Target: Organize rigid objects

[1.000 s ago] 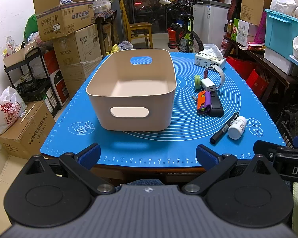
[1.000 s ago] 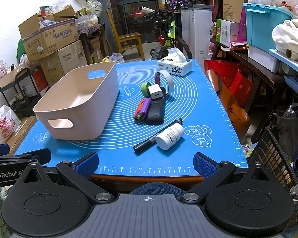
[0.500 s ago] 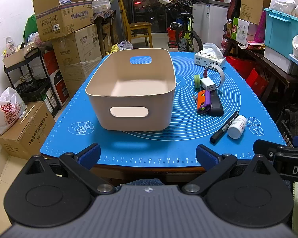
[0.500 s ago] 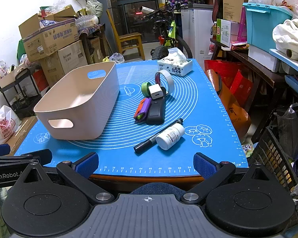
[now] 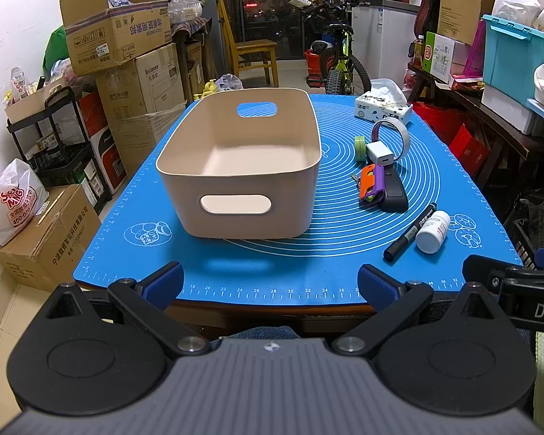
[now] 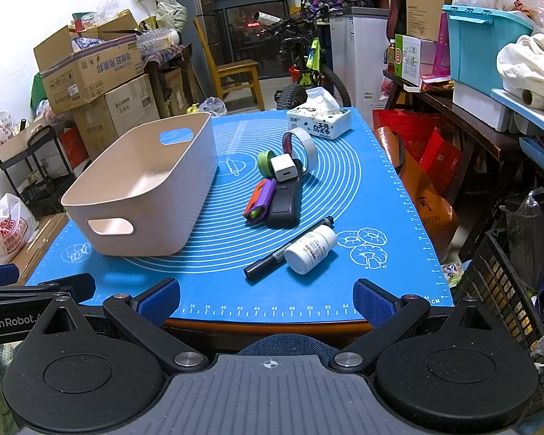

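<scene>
Both claws, left [image 5: 270,282] and right [image 6: 266,297], are spread and empty; next the right reaches toward 12 o'clock for the bottle [image 6: 310,250], then the bin [image 6: 141,181].

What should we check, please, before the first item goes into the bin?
1. Bin upright and holding nothing: ok.
2. Left gripper open, nothing held: ok.
3. Right gripper open, nothing held: ok.
4. Bottle and marker near the front edge, nothing on top: ok.
5. Bottle apart from marker: cannot tell, they lie side by side.
6. Charger free to lift alone: not ok, it is crowded among the tape rolls and the black device.
</scene>
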### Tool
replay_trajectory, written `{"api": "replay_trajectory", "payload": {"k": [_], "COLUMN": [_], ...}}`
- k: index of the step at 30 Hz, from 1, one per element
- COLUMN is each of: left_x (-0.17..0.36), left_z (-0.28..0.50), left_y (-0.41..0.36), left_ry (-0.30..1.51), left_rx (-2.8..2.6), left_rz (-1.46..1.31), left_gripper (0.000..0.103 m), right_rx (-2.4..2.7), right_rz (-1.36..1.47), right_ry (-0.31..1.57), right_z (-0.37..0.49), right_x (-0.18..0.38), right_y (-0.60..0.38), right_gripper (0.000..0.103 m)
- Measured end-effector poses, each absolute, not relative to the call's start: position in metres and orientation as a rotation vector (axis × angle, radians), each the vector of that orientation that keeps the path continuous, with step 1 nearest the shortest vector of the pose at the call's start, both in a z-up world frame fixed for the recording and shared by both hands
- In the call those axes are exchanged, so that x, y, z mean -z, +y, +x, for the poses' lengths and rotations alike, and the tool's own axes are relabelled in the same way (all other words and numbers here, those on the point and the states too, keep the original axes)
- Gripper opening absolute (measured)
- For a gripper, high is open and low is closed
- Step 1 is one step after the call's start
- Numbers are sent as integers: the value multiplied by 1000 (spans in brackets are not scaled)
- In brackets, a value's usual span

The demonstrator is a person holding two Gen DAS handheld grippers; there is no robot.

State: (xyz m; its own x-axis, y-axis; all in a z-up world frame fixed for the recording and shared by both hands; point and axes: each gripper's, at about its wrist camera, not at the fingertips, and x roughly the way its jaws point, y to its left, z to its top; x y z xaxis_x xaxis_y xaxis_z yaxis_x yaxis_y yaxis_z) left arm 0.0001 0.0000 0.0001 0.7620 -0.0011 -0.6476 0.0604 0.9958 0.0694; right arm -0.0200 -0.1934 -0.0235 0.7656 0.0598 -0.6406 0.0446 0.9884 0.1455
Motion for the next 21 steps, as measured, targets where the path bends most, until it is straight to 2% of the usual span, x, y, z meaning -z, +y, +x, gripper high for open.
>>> {"api": "replay_trajectory", "payload": {"k": [21], "left_x": [0], "left_z": [0], "left_y": [0], "left_ry": [705], "left_rx": [33], "left_rz": [91], "left_gripper": [101], "right_rx": [-9], "right_rz": [152], "right_ry": [700], "right_z": [-20], "right_x": [25], "right_y": [-193], "right_gripper": [100]}}
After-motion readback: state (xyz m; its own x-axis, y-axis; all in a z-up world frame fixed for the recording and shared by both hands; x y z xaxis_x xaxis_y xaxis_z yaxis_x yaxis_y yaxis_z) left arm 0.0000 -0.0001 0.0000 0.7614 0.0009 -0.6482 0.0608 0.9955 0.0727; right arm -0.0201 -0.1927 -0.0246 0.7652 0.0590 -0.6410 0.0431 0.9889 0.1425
